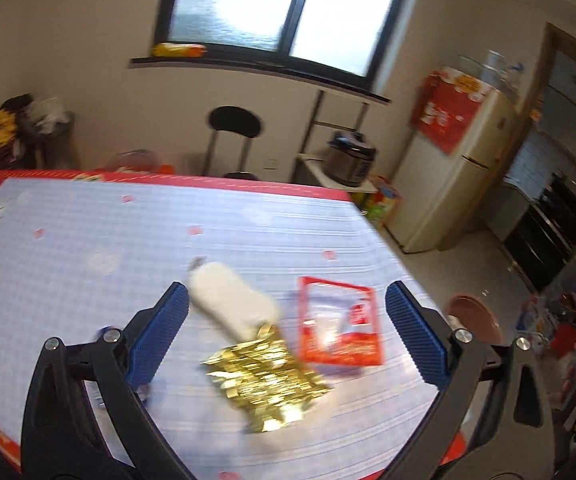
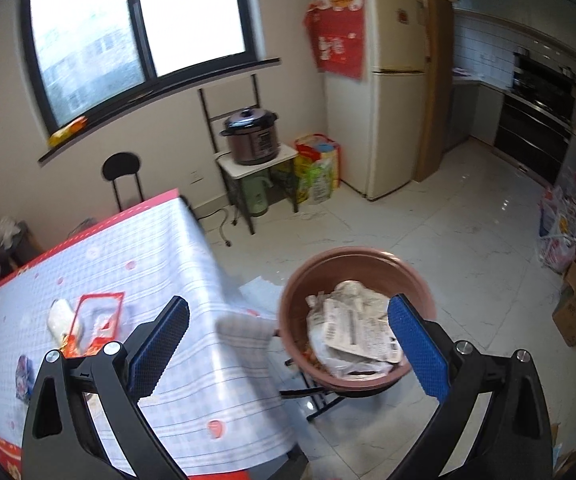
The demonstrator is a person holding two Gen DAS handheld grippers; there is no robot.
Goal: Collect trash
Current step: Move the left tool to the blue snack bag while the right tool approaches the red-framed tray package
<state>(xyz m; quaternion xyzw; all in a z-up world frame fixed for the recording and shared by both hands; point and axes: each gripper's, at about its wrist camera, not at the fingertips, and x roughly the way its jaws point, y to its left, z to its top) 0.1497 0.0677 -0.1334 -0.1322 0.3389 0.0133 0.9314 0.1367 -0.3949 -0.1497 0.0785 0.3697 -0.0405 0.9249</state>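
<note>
Left gripper (image 1: 288, 324) is released, jaws wide and empty, directly over the gold wrapper (image 1: 267, 376) on the table (image 1: 87, 240); white wad (image 1: 231, 300) and red packet (image 1: 340, 324) lie just beyond. Right gripper (image 2: 288, 340), also released and empty, sits nearer the brown bin (image 2: 300, 280). Left hand judged nearer the trash.

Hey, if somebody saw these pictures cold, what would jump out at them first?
Probably the crumpled gold foil wrapper on the blue-and-white striped tablecloth, lying between a white crumpled packet and a red-edged clear plastic pouch. Next, the round brown plastic bin beside the table corner, already holding crumpled printed paper.
</note>
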